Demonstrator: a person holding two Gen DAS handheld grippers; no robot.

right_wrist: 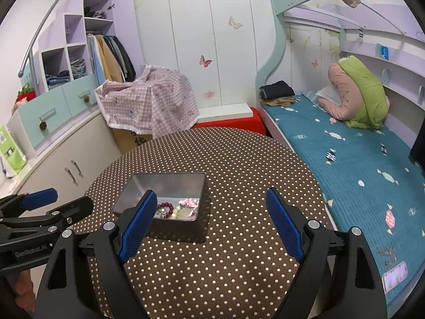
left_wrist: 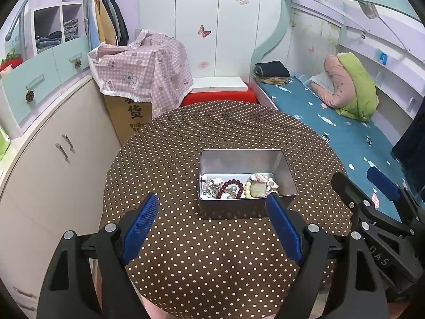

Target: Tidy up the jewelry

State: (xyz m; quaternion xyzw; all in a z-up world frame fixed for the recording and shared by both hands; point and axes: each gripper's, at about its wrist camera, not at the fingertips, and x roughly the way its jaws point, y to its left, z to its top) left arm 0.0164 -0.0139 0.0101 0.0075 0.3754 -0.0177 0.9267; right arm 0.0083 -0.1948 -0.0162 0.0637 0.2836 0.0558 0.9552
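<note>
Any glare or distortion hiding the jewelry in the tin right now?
Left wrist view: the tin has mild sheen on its inner walls, and the beads read clearly; fisheye bends the table's edge. Right wrist view: the right gripper's near finger covers part of the tin, whose far wall mirrors brightly; corners vignette black.

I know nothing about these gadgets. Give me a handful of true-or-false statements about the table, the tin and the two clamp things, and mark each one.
1. The metal tin on the dotted tablecloth has no lid on it. True.
2. The tin is empty. False: a dark red bead bracelet, pearls and pale green beads lie inside it.
3. The left gripper holds the bracelet. False: its jaws stand open with nothing between them.
4. The right gripper is open too. True.
5. Loose jewelry lies scattered on the tablecloth. False: all the jewelry seen is in the tin.
</note>
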